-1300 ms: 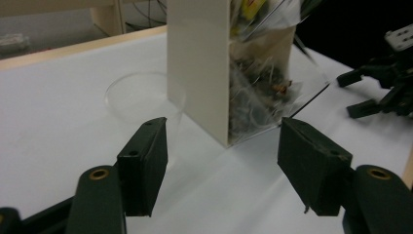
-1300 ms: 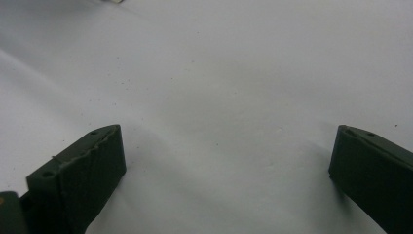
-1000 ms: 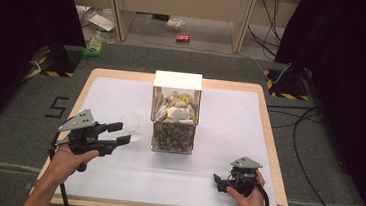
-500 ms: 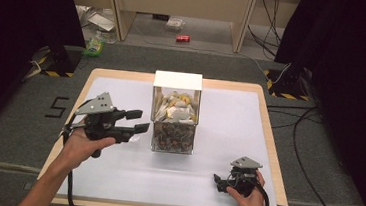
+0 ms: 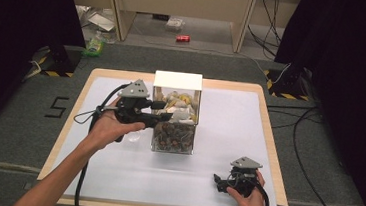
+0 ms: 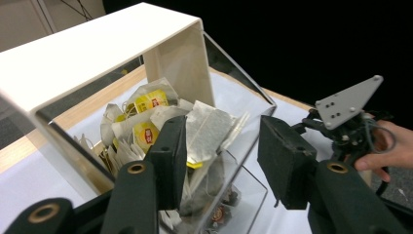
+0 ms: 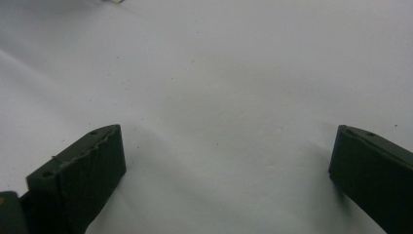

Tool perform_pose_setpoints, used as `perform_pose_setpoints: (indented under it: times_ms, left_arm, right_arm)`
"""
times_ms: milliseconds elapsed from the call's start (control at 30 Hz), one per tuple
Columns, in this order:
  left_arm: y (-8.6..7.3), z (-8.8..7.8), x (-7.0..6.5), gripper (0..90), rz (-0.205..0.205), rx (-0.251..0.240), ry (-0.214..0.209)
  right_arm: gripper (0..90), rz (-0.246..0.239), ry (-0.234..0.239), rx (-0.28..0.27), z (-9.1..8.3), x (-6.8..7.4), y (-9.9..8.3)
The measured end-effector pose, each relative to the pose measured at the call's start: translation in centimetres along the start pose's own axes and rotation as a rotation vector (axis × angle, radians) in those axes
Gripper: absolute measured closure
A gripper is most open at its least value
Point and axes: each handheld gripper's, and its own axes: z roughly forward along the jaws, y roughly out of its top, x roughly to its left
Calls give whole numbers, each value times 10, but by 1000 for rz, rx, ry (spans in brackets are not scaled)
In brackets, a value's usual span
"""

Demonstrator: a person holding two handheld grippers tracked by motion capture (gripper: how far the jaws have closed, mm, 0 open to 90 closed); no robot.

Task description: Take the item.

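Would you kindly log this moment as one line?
left gripper: fingers closing, empty, at tea bags in clear box | right gripper: open, on table

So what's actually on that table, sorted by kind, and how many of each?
Hand-held grippers: 2, the left gripper at the box, the right gripper resting near the table's front edge.
Clear box with a white top: 1.
Tea bags piled inside it: too many to count, so 1 pile.
White table cover: 1.
Total: 5.

Between my left jaws I see paper teabags (image 6: 204,129) in a glossy clear plastic box (image 6: 243,146), matt white lid (image 6: 97,48).
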Motion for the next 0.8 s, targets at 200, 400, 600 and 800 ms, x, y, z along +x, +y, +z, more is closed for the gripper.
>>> perform_pose_setpoints:
  times_ms: [200,400,600,800]
  left_arm:
    - [4,14,2,592,32,39,40]
    - [5,27,9,641,11,71,37]
    - [6,34,14,642,-5,87,31]
    - [5,40,15,560,-14,117,35]
  right_arm:
    - [5,0,0,0,0,0,0]
    - [5,0,0,0,0,0,0]
    - [6,-1,0,0,0,0,0]
    - [6,-1,0,0,0,0,0]
